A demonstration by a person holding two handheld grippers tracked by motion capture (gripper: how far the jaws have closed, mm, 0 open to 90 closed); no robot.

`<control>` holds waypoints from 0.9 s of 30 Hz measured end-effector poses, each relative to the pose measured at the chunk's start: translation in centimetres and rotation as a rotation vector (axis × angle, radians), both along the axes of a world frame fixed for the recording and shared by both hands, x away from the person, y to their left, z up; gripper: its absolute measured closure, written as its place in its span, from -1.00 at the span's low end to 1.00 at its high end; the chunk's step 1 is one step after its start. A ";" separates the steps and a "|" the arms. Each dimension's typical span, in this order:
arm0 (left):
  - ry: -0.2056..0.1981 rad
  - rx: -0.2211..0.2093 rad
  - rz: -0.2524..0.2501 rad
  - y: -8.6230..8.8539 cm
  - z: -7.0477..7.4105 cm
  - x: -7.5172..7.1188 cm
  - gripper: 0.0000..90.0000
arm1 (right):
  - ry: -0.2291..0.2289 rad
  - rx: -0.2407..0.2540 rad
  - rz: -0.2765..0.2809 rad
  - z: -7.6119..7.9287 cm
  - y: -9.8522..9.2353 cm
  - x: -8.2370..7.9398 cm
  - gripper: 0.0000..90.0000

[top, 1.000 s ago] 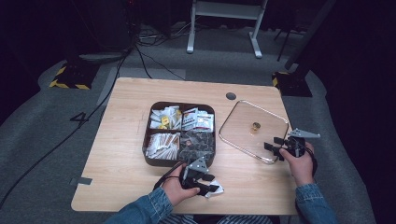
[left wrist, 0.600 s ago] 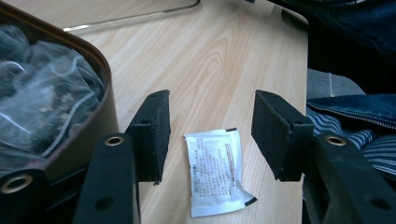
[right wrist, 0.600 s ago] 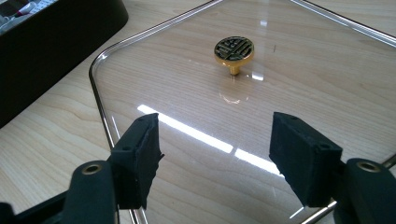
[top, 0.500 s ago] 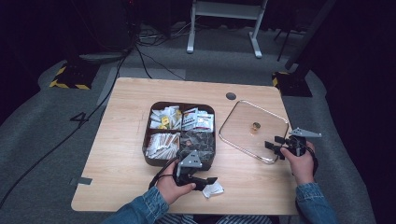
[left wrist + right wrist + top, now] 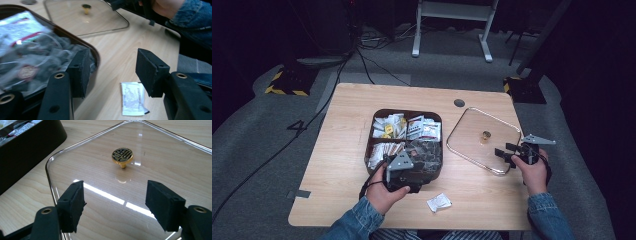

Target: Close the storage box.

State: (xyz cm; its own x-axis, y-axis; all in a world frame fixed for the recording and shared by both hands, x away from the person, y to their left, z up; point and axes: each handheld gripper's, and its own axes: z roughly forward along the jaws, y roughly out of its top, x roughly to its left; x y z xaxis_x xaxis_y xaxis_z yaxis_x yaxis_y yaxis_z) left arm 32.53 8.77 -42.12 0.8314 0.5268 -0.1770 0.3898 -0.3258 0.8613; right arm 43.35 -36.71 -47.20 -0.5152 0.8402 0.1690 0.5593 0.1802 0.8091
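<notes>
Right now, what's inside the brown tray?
The brown tray has four compartments: yellow-and-white sachets at back left, white packets at back right, pale sachets at front left, dark clear-wrapped packets at front right. The left gripper covers the front edge; lower layers are hidden.

Table (image 5: 342, 150): light wood top with rounded corners, standing on grey carpet (image 5: 257, 125). A round dark cable port (image 5: 459, 103) sits near its far edge, right of centre. A short strip of grey tape (image 5: 302, 193) lies at the near left corner.

Floor: a dark "4" mark (image 5: 297, 126) just left of the table. One thin black cable (image 5: 272, 155) runs diagonally across the carpet on the left; more cables (image 5: 367, 60) lie beyond the far edge. A yellow-and-black striped block (image 5: 287, 85) stands far left. A white metal frame (image 5: 457, 10) stands at the back, on two feet.
</notes>
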 end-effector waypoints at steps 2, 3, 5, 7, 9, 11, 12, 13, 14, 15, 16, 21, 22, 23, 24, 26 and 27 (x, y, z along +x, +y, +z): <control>-0.003 0.006 0.018 0.4 0.2 0.0 0.00 | -0.001 -0.003 0.000 0.0 0.1 0.2 -0.29; -0.031 0.039 0.060 1.2 0.4 -0.2 -0.01 | -0.007 -0.016 0.000 0.1 0.3 0.6 -0.31; -0.044 0.058 0.079 1.6 0.6 -0.3 -0.02 | -0.008 -0.021 -0.007 0.1 0.6 0.9 -0.31; -0.050 0.062 0.124 2.7 1.0 -0.5 -0.03 | -0.013 -0.028 -0.008 0.1 0.7 1.3 -0.32; -0.045 0.056 0.145 3.2 1.1 -0.6 -0.03 | -0.015 -0.032 -0.007 0.1 0.8 1.5 -0.32; -0.060 0.072 0.172 4.0 1.2 -0.6 -0.06 | -0.020 -0.043 -0.014 0.0 1.1 2.1 -0.32; -0.055 0.080 0.211 4.8 1.1 -0.7 -0.07 | -0.019 -0.043 -0.018 0.0 1.2 2.3 -0.32; -0.061 0.091 0.227 5.3 1.1 -0.8 -0.07 | -0.018 -0.047 -0.018 -0.1 1.3 2.6 -0.32; -0.055 0.088 0.248 5.7 1.1 -0.9 -0.08 | -0.023 -0.052 -0.020 -0.1 1.4 2.9 -0.32; -0.055 0.088 0.248 5.7 1.1 -0.9 -0.08 | -0.027 -0.053 -0.021 -0.2 1.6 3.1 -0.32; -0.049 0.087 0.267 6.2 1.0 -1.0 -0.08 | -0.027 -0.053 -0.021 -0.2 1.6 3.1 -0.32; -0.040 0.091 0.353 8.4 0.7 -1.4 -0.13 | -0.035 -0.058 -0.020 -0.6 2.9 4.5 -0.20; -0.036 0.087 0.368 8.7 0.7 -1.5 -0.13 | -0.030 -0.061 -0.011 -0.7 3.2 4.6 -0.12; -0.036 0.087 0.368 8.7 0.7 -1.5 -0.13 | -0.030 -0.061 -0.011 -0.7 3.2 4.6 -0.12; -0.035 0.089 0.396 9.6 0.6 -1.7 -0.14 | -0.016 -0.080 0.000 -0.9 3.6 5.1 -0.09; -0.033 0.093 0.426 10.3 0.5 -1.9 -0.13 | -0.008 -0.092 -0.007 -1.1 3.9 5.4 -0.08; -0.036 0.095 0.446 10.7 0.4 -2.0 -0.13 | -0.004 -0.096 -0.009 -1.2 4.1 5.6 -0.09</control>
